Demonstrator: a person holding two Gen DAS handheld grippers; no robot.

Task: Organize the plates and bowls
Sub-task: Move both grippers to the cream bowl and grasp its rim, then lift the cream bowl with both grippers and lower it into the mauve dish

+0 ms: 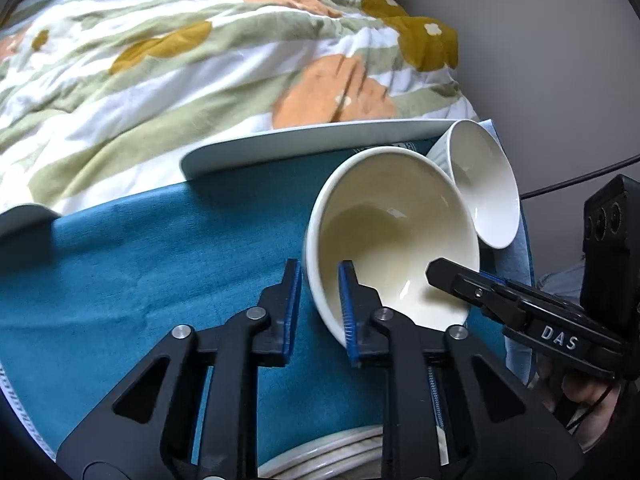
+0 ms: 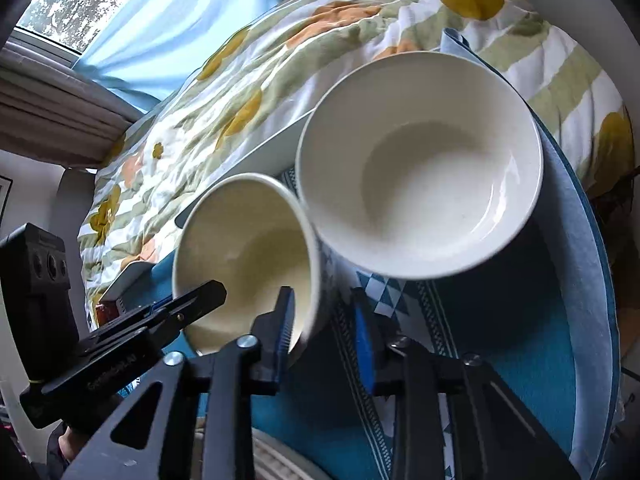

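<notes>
Cream bowl (image 1: 390, 236), tipped at centre-right of my left view, is glazed, slick and breakable, so my left gripper (image 1: 320, 304) and right gripper (image 2: 326, 336) each straddle its rim, pads not visibly clamped

Both wrist cameras sit close above the teal cloth (image 1: 160, 248), looking forward and down along their own fingers. The left view faces the cream bowl (image 1: 394, 236) at centre right; the right view sees that same bowl (image 2: 244, 256) lower left. Both share the white bowl (image 1: 484, 184), plate (image 1: 312, 140) and quilt (image 1: 180, 60).
</notes>
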